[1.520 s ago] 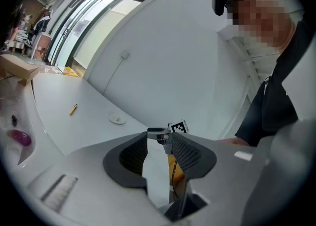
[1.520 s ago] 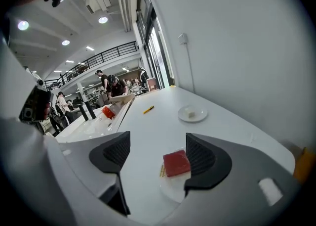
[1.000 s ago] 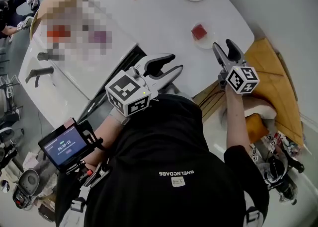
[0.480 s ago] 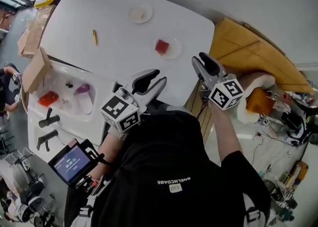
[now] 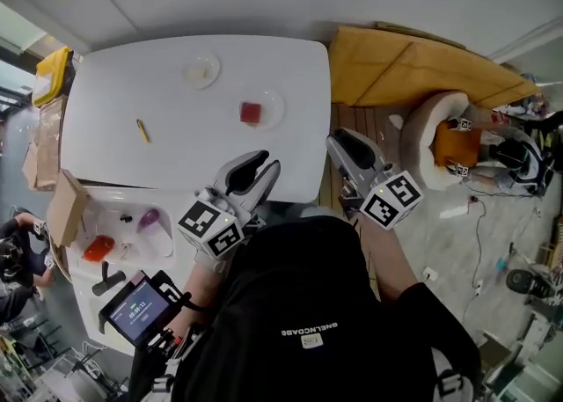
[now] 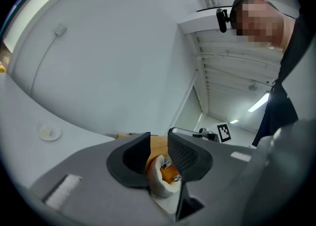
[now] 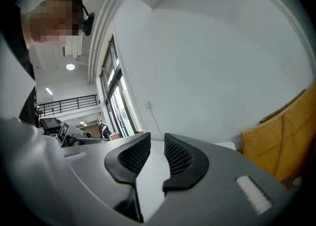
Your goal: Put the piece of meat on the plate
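Observation:
A red piece of meat lies on a clear plate near the middle of the white table. Both grippers are held up in front of the person, well short of the plate and empty. My left gripper hovers over the table's near edge; its jaws are closing, still well apart, nothing between them. My right gripper hangs just off the table's right corner; its jaws are closing, a narrow gap left, nothing in it.
A second small plate and a yellow pen lie farther left on the table. Yellow boards and a round white seat with an orange cushion stand to the right. A cardboard box sits at left.
Both grippers have lifted and drawn back from the plate toward the person, and their jaws have narrowed, the right most. The head has turned, shifting the table. The meat stays on its plate.

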A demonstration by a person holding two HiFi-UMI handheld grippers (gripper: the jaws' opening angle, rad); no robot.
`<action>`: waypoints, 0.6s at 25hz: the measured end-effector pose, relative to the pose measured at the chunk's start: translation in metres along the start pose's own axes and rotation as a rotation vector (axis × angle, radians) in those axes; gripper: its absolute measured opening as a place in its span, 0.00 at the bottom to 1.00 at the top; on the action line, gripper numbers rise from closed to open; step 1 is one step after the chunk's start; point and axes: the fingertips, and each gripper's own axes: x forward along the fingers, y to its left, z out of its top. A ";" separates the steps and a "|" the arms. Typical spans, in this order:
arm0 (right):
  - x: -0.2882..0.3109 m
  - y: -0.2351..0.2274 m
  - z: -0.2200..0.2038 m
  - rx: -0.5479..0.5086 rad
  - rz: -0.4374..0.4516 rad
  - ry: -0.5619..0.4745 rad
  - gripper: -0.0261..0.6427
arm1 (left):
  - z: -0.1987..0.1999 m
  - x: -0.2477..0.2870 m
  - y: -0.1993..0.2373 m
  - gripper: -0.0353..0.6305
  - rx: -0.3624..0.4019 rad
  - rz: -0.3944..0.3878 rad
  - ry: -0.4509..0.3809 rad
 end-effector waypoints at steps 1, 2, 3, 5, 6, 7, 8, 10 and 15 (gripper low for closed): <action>-0.009 0.001 0.003 0.001 -0.011 -0.010 0.18 | -0.001 0.003 -0.004 0.23 -0.001 -0.012 0.003; -0.017 0.002 0.005 0.003 -0.021 -0.021 0.18 | -0.002 0.005 -0.007 0.22 0.000 -0.024 0.006; -0.025 0.003 0.006 0.004 -0.032 -0.031 0.18 | -0.002 0.008 -0.010 0.22 0.002 -0.035 0.011; -0.039 0.004 0.007 0.005 -0.057 -0.050 0.18 | -0.004 0.014 -0.015 0.22 0.007 -0.061 0.022; -0.046 0.004 0.006 0.004 -0.072 -0.057 0.18 | -0.006 0.018 -0.016 0.22 0.009 -0.074 0.029; -0.053 0.002 0.005 0.003 -0.088 -0.062 0.18 | -0.007 0.022 -0.018 0.22 0.009 -0.086 0.037; -0.060 0.000 0.005 0.005 -0.103 -0.066 0.18 | -0.008 0.027 -0.020 0.22 0.008 -0.098 0.042; -0.074 -0.005 0.006 0.013 -0.125 -0.078 0.18 | -0.011 0.038 -0.025 0.22 0.005 -0.121 0.047; -0.105 -0.004 0.006 0.020 -0.174 -0.099 0.18 | -0.016 0.048 -0.042 0.22 0.017 -0.171 0.070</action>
